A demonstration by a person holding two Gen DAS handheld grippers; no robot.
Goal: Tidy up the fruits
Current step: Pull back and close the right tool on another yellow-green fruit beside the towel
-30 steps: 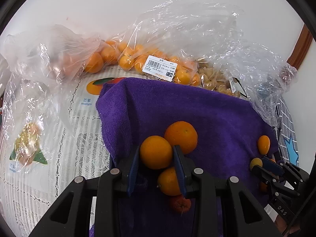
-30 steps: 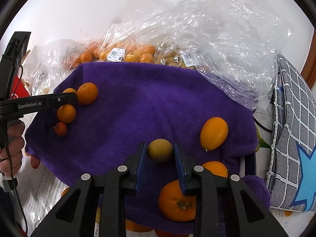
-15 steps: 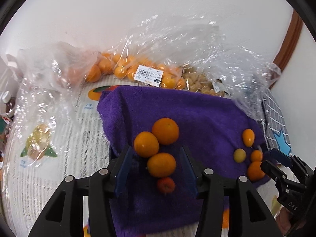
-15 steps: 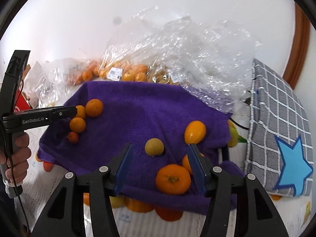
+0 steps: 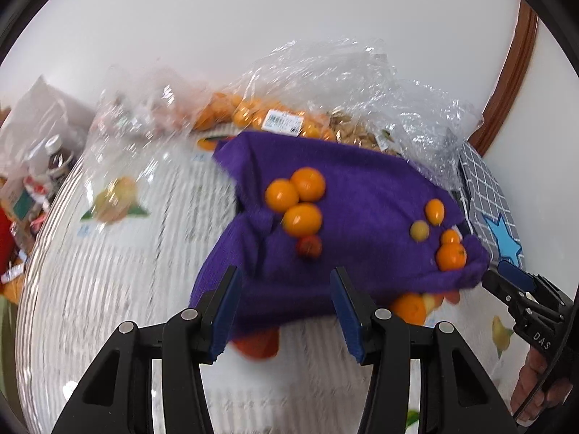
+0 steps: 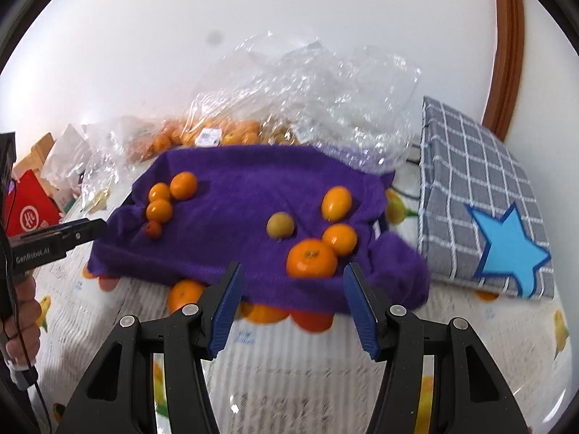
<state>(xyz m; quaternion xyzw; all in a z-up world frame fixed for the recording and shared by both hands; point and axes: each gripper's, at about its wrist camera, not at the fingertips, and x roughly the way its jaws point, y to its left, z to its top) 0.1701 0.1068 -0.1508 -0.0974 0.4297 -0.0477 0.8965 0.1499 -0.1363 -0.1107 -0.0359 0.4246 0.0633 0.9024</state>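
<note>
Right wrist: tangerine [image 6: 311, 257] beyond claw [image 6: 291, 302].

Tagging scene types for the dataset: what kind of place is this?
Probably a home table against a white wall. A fruit-print tablecloth carries a purple towel with loose oranges, clear grocery bags of fruit with price labels sit behind, and a checked cushion with a blue star lies beside.
</note>
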